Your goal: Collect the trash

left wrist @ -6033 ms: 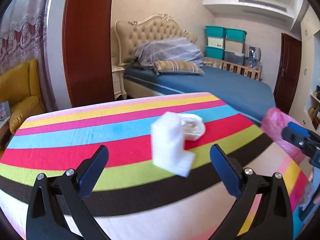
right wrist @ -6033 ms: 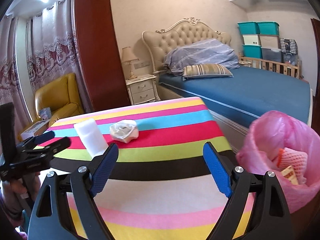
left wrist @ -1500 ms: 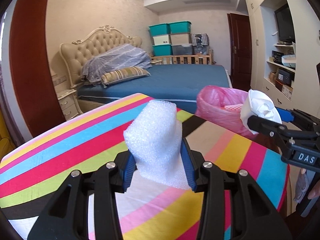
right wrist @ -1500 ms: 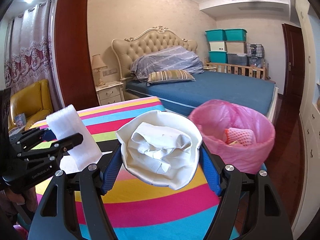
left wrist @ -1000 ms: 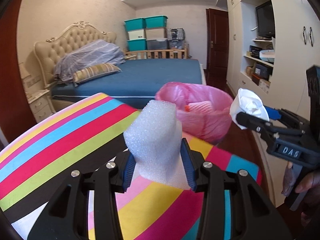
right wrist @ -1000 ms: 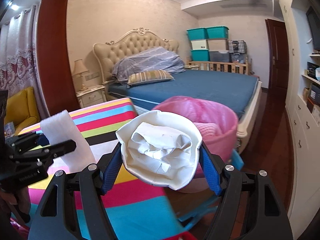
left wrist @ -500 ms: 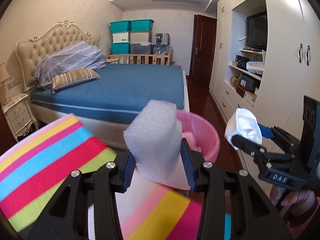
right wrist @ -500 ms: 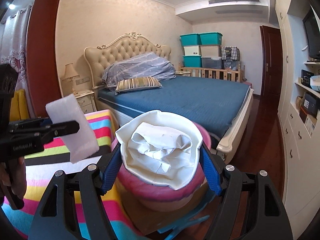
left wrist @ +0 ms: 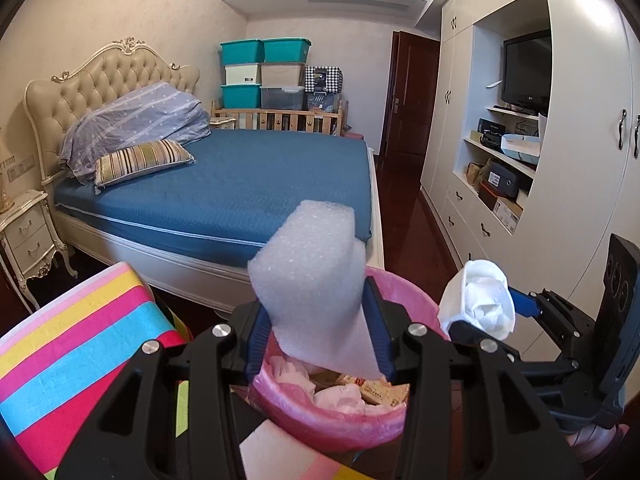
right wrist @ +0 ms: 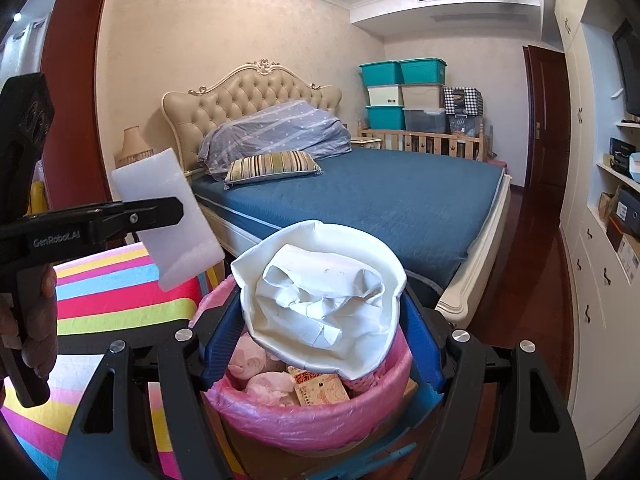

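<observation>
Foam fills the left gripper (left wrist: 318, 334): its blue pads are clamped on the lower part of a white foam block (left wrist: 312, 276), which stands up between them and leans a little to the right in the left wrist view. Directly beyond and below the fingers sits the bin lined with a pink bag (left wrist: 332, 428), its mouth open, with pale pink wads and a printed card packet (right wrist: 320, 390) lying inside.

The right gripper (right wrist: 320, 330) is closed on a crushed white paper bowl (right wrist: 320, 292), one blue pad pressed against each side of it; crumpled white paper sits in the bowl's hollow. The bowl hangs above the bin's mouth, over its near rim in the right wrist view. In that view the foam block shows to the left, higher than the bowl, and a person's hand (right wrist: 34, 320) grips the left tool's handle at the frame's left edge.

The bin stands just off the right edge of the striped tablecloth (left wrist: 80, 344). Past both lies a bed with a blue cover (left wrist: 248, 176), and a white wardrobe wall (left wrist: 580, 160) runs along the right.
</observation>
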The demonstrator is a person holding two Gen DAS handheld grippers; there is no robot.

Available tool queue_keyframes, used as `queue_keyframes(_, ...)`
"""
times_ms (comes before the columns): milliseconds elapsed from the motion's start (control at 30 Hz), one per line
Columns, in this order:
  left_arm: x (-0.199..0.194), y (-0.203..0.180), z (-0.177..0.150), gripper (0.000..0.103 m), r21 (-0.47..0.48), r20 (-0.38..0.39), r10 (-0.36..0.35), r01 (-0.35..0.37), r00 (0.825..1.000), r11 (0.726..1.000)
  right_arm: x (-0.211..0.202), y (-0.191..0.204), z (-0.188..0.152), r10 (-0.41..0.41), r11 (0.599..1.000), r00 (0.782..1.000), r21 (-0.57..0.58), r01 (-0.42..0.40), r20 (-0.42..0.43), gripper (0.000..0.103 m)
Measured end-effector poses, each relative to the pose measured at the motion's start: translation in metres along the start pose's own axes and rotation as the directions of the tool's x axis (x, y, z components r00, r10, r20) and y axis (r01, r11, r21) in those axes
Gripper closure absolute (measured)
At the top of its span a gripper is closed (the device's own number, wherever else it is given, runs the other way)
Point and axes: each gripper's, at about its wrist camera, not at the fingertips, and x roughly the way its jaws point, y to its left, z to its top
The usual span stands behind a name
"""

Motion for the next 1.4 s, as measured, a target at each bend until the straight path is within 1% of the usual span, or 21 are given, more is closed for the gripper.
queue_keyframes(167, 0.011, 0.002, 0.007, 0.06, 0.0, -0.011, 0.001, -0.001, 1.0, 1.0, 0.009, -0.001, 0.0, 0.011, 1.0, 1.0, -0.013, -0.011, -0.008, 0.032)
queue_keyframes(333, 0.02, -0.007, 0.016, 0.059, 0.029, -0.017, -0.005, 0.005, 1.0, 1.0, 0.016, -0.001, 0.001, 0.026, 0.999, 1.0, -0.026, -0.026, -0.001, 0.032)
queue_keyframes(367, 0.022, -0.009, 0.018, 0.057, 0.033, -0.017, -0.008, 0.009, 1.0, 0.999, 0.018, -0.001, 0.001, 0.031, 0.999, 1.0, -0.03, -0.031, 0.002, 0.032)
queue_keyframes(400, 0.024, -0.011, 0.021, 0.054, 0.036, -0.015, -0.014, 0.015, 1.0, 0.999, 0.02, 0.0, 0.0, 0.039, 0.999, 0.999, -0.036, -0.039, 0.006, 0.031)
queue_keyframes(433, 0.025, -0.012, 0.024, 0.044, 0.033, -0.012, -0.019, 0.02, 1.0, 0.999, 0.023, 0.002, 0.0, 0.052, 0.998, 0.999, -0.047, -0.051, 0.007, 0.031)
queue_keyframes(467, 0.026, -0.012, 0.028, 0.03, 0.025, -0.008, -0.027, 0.027, 1.0, 0.999, 0.027, 0.003, -0.002, 0.071, 0.995, 0.997, -0.065, -0.07, 0.009, 0.02)
queue_keyframes(500, 0.026, -0.013, 0.031, 0.024, 0.02, -0.004, -0.029, 0.029, 1.0, 0.999, 0.03, 0.005, -0.004, 0.087, 0.993, 0.996, -0.082, -0.085, 0.016, 0.012)
queue_keyframes(533, 0.024, -0.013, 0.034, 0.021, 0.017, 0.009, -0.026, 0.026, 1.0, 1.0, 0.032, 0.007, -0.007, 0.102, 0.989, 0.994, -0.106, -0.099, 0.023, 0.012)
queue_keyframes(600, 0.019, -0.016, 0.04, 0.018, 0.02, 0.024, -0.018, 0.017, 1.0, 1.0, 0.033, 0.009, -0.01, 0.074, 0.988, 0.997, -0.136, -0.072, 0.006, 0.012)
queue_keyframes(633, 0.014, -0.016, 0.041, 0.013, 0.022, 0.036, -0.016, 0.015, 0.999, 1.0, 0.029, 0.007, -0.011, 0.059, 0.989, 0.998, -0.134, -0.058, 0.001, 0.012)
queue_keyframes(667, 0.009, -0.015, 0.042, 0.009, 0.024, 0.05, -0.011, 0.01, 0.999, 1.0, 0.023, 0.006, -0.012, 0.061, 0.99, 0.998, -0.127, -0.059, 0.007, 0.012)
queue_keyframes(700, 0.0, -0.013, 0.042, 0.008, 0.029, 0.073, 0.004, -0.006, 0.997, 1.0, 0.016, 0.004, -0.013, 0.059, 0.991, 0.998, -0.118, -0.057, 0.015, 0.012)
queue_keyframes(767, -0.015, -0.011, 0.041, 0.005, 0.037, 0.098, 0.029, -0.033, 0.995, 0.999, -0.006, 0.001, -0.016, 0.025, 0.994, 0.999, -0.105, -0.022, 0.03, 0.012)
queue_keyframes(800, -0.021, -0.008, 0.041, 0.005, 0.036, 0.109, 0.038, -0.042, 0.993, 0.998, -0.016, 0.001, -0.017, 0.012, 0.995, 0.999, -0.101, -0.009, 0.037, 0.012)
queue_keyframes(900, -0.055, 0.001, 0.034, 0.005, 0.022, 0.174, 0.066, -0.071, 0.982, 0.997, -0.05, 0.002, -0.023, -0.021, 0.996, 0.999, -0.083, 0.025, 0.046, 0.011)
queue_keyframes(967, -0.082, 0.007, 0.027, 0.005, 0.008, 0.222, 0.1, -0.105, 0.97, 0.994, -0.073, 0.004, -0.024, -0.053, 0.996, 0.997, -0.07, 0.056, 0.051, 0.008)
queue_keyframes(1067, -0.116, 0.006, 0.016, 0.005, -0.016, 0.256, 0.148, -0.149, 0.955, 0.989, -0.103, 0.011, -0.019, -0.067, 0.996, 0.996, -0.062, 0.071, 0.062, 0.008)
queue_keyframes(1167, -0.146, 0.005, 0.003, 0.005, -0.013, 0.273, 0.163, -0.166, 0.948, 0.986, -0.13, 0.017, -0.012, -0.073, 0.997, 0.994, -0.02, 0.075, 0.083, 0.007)
queue_keyframes(1233, -0.163, 0.003, -0.008, 0.005, -0.02, 0.268, 0.184, -0.186, 0.945, 0.982, -0.144, 0.022, -0.011, -0.081, 0.997, 0.994, 0.015, 0.081, 0.072, 0.007)
queue_keyframes(1333, -0.183, -0.007, -0.031, 0.005, -0.009, 0.257, 0.192, -0.197, 0.947, 0.98, -0.152, 0.037, -0.014, -0.099, 0.995, 0.994, 0.002, 0.099, 0.039, 0.007)
queue_keyframes(1400, -0.189, -0.015, -0.047, 0.004, 0.023, 0.235, 0.19, -0.201, 0.953, 0.979, -0.154, 0.046, -0.017, -0.092, 0.995, 0.996, -0.026, 0.092, 0.014, 0.007)
